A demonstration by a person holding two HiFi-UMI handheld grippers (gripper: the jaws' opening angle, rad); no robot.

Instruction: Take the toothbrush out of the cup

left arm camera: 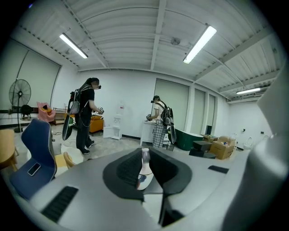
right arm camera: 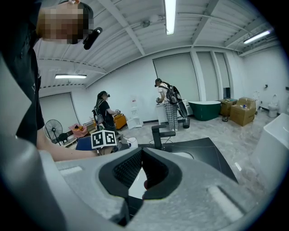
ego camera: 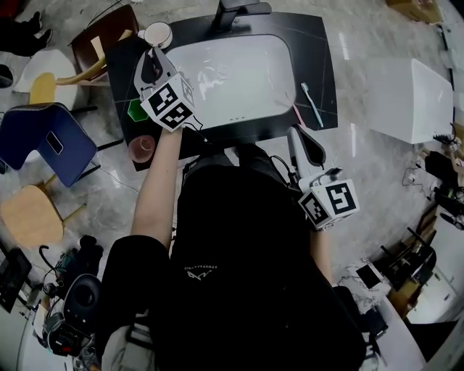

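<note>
My left gripper point(ego camera: 151, 56) is over the back left corner of the black counter point(ego camera: 319, 43), shut on a white toothbrush point(left arm camera: 144, 166). The handle stands between the pads, and its head is hidden. Just beyond the tips stands the white cup point(ego camera: 158, 34), also in the right gripper view as the cup point(right arm camera: 131, 142). My right gripper point(ego camera: 295, 132) hangs at the counter's front edge, right of the white sink point(ego camera: 232, 72). Its jaws point(right arm camera: 141, 151) meet at the tips with nothing gripped.
A black faucet point(ego camera: 239, 11) stands behind the sink. A teal toothbrush point(ego camera: 312, 104) and a pink one point(ego camera: 297, 114) lie on the counter's right. A pink cup point(ego camera: 143, 147) and a green item point(ego camera: 137, 110) sit at its left. Chairs point(ego camera: 43, 141) stand left, a white cabinet point(ego camera: 413, 98) right.
</note>
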